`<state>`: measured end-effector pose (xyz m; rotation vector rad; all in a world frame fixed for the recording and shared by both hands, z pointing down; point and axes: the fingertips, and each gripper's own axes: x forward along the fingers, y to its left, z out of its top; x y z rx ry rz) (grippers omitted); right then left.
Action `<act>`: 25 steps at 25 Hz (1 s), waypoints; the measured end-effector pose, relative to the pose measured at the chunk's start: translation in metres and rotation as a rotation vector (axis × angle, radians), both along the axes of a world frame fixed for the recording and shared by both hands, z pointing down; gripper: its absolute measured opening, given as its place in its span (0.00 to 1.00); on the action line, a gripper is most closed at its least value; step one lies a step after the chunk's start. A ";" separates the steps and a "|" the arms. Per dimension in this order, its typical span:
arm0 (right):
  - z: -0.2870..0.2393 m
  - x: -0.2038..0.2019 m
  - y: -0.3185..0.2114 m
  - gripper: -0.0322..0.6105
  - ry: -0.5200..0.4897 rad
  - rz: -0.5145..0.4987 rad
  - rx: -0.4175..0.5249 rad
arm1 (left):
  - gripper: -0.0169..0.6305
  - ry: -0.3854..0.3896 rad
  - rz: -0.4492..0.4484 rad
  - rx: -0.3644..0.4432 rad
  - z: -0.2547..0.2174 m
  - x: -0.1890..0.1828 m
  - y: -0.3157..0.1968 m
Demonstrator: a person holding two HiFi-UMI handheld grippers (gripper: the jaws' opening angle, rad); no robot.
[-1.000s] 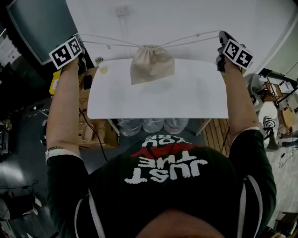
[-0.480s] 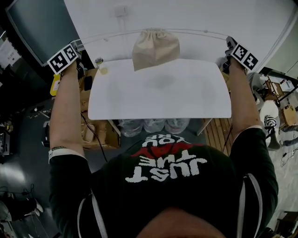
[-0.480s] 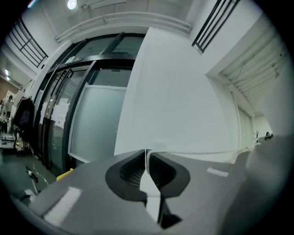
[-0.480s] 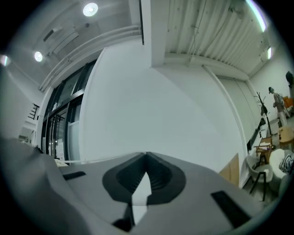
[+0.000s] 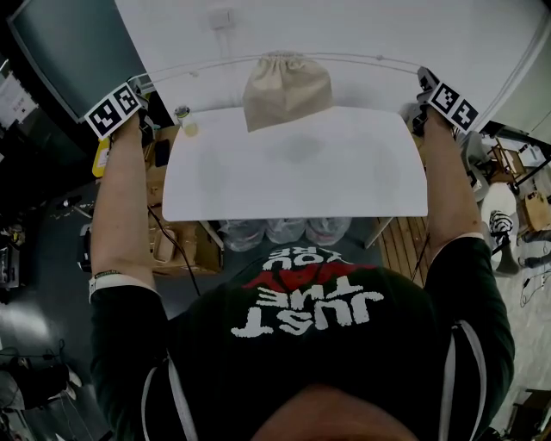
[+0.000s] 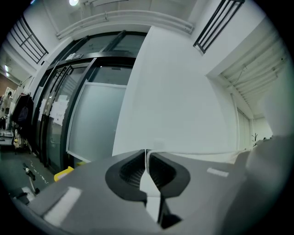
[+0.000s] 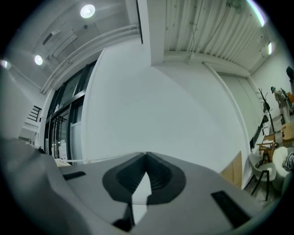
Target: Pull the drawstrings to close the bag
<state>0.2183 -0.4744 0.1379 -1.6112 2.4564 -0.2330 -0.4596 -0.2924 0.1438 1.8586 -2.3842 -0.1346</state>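
Observation:
A beige cloth bag (image 5: 287, 89) hangs over the far half of the white table (image 5: 293, 185), its mouth gathered tight at the top. The left drawstring (image 5: 202, 67) and the right drawstring (image 5: 370, 60) run out from it nearly straight and taut. My left gripper (image 5: 145, 86) is off the table's left edge, shut on the left drawstring's end. My right gripper (image 5: 420, 82) is at the table's right edge, shut on the right drawstring's end. In the left gripper view the left gripper (image 6: 147, 152) shows only a hairline gap. In the right gripper view the right gripper (image 7: 146, 154) is shut, and the drawstring (image 7: 92, 159) leads off left.
A small bottle (image 5: 183, 116) and cardboard boxes (image 5: 176, 250) sit beside the table's left edge. Clear plastic bags (image 5: 275, 231) lie under its near edge, with a wooden pallet (image 5: 400, 245) to the right. A small white fitting (image 5: 225, 19) is at the table's far side.
Both grippers have moved outward and away from me. The slack, sloping drawstrings have pulled straight, and the bag has moved to the far side of the table and cinched tighter.

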 end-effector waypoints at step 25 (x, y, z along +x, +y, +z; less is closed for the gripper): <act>-0.003 -0.013 -0.006 0.06 0.004 -0.023 0.002 | 0.04 0.025 0.008 -0.014 0.011 -0.008 -0.004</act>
